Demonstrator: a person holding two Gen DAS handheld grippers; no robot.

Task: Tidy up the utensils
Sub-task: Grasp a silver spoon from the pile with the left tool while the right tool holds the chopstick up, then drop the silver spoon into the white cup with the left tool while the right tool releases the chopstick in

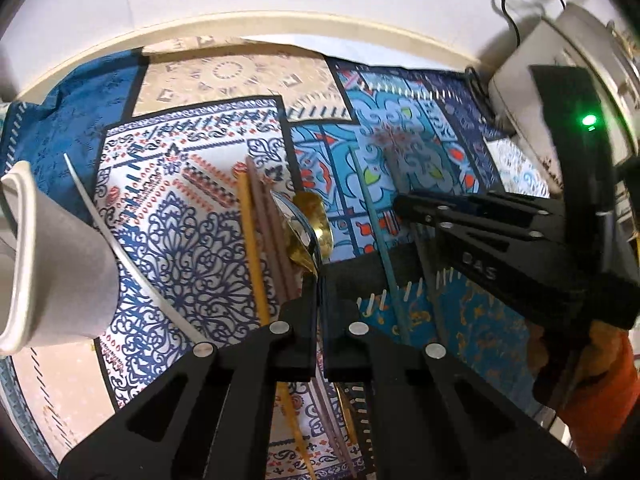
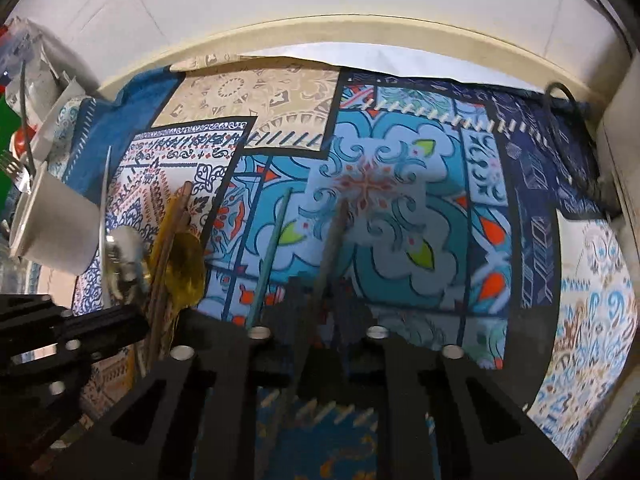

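My left gripper [image 1: 321,292] is shut on the neck of a gold spoon [image 1: 320,216], which lies against a silver spoon [image 1: 294,216]. Beside them lie a yellow chopstick [image 1: 250,240] and brown chopsticks [image 1: 272,240]. Right of the spoons a teal chopstick [image 1: 376,240] rests on the patterned cloth [image 1: 180,240]. My right gripper [image 2: 326,300] points down and is shut on a grey chopstick [image 2: 334,236]; the left wrist view shows this gripper [image 1: 400,210] reaching in from the right. A white paper cup [image 1: 52,256] stands tilted at the left.
A thin white stick [image 1: 120,248] lies by the cup. A fork [image 2: 12,168] and clutter sit at the far left. A white appliance [image 1: 532,76] with a black cable [image 2: 568,100] stands at the right edge. A hand in an orange sleeve [image 1: 600,380] holds the right gripper.
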